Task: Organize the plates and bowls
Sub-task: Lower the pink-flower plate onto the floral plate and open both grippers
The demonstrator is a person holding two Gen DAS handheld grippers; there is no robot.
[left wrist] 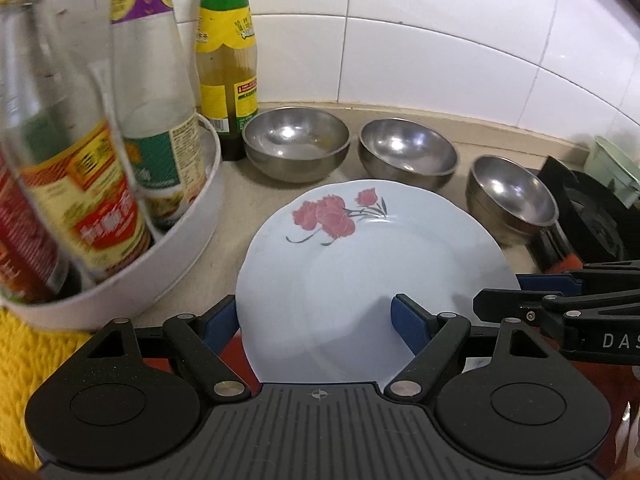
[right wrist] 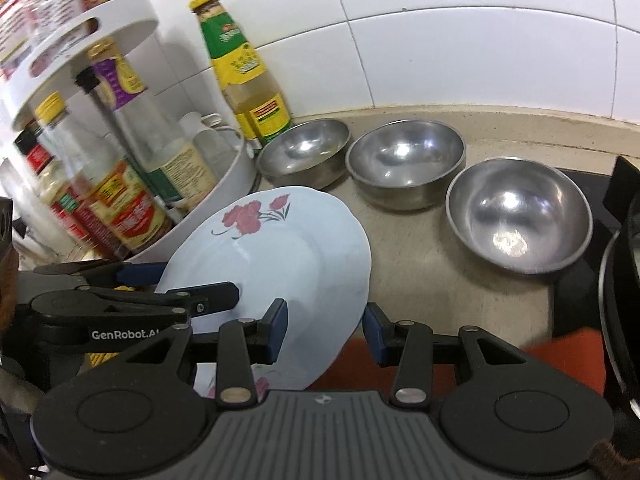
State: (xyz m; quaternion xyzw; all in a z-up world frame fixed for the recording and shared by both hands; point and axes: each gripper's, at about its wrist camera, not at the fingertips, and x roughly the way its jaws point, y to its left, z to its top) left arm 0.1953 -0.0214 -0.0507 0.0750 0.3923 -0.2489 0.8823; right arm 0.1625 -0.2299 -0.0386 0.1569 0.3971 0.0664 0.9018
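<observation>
A pale blue plate (left wrist: 360, 264) with red flowers is held tilted above the counter. My left gripper (left wrist: 316, 320) has one finger under the plate's left rim and one blue pad (left wrist: 408, 324) on top; it is shut on the plate. My right gripper (right wrist: 325, 328) straddles the plate's right edge (right wrist: 280, 256), jaws apart, with a gap at the right pad. Three steel bowls (right wrist: 304, 152) (right wrist: 406, 160) (right wrist: 520, 216) stand in a row behind it. Another flowered plate (right wrist: 224, 380) lies below.
A white round two-tier rack (left wrist: 192, 232) full of sauce bottles stands at the left. A green-and-yellow bottle (left wrist: 228, 60) stands against the tiled wall. A black stove (left wrist: 592, 216) and a dark pan (right wrist: 616, 300) are at the right. A yellow mat (left wrist: 24, 360) lies at the left.
</observation>
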